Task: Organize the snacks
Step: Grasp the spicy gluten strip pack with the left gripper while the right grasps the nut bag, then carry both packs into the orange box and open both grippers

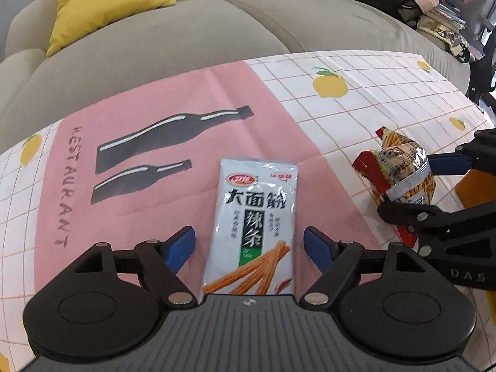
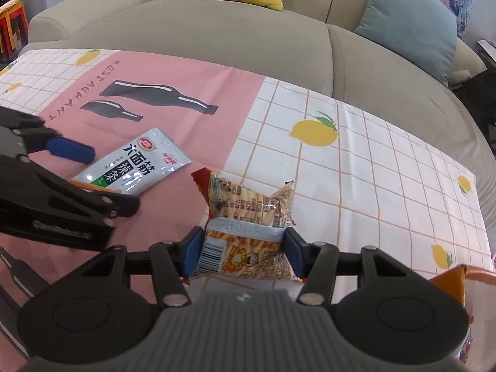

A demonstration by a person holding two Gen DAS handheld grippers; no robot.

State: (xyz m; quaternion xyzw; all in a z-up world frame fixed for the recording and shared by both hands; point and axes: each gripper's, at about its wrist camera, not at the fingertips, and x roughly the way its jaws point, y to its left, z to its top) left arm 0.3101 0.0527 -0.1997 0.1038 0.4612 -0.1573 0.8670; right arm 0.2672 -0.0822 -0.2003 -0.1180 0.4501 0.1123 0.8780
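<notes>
A pale grey packet of spicy strips (image 1: pixel 251 217) (image 2: pixel 136 164) lies flat on the pink part of the tablecloth (image 1: pixel 186 99). My left gripper (image 1: pixel 248 235) (image 2: pixel 105 176) straddles its near half, open wide. The blue pads (image 1: pixel 181 245) stand clear of both long edges. To the right, my right gripper (image 2: pixel 243 235) (image 1: pixel 409 186) is shut on a crinkled yellow-and-red bag of biscuit sticks (image 2: pixel 248 204) (image 1: pixel 400 161). Its pads pinch the bag's lower sides, and the bag's far end rests on the cloth.
The cloth, pink with bottle prints and white checks with lemons (image 2: pixel 313 133), covers a table against a beige sofa (image 1: pixel 192 34). An orange container (image 2: pixel 452 279) (image 1: pixel 474 192) sits at the near right. A yellow cushion (image 1: pixel 108 3) and a teal cushion (image 2: pixel 409 31) lie on the sofa.
</notes>
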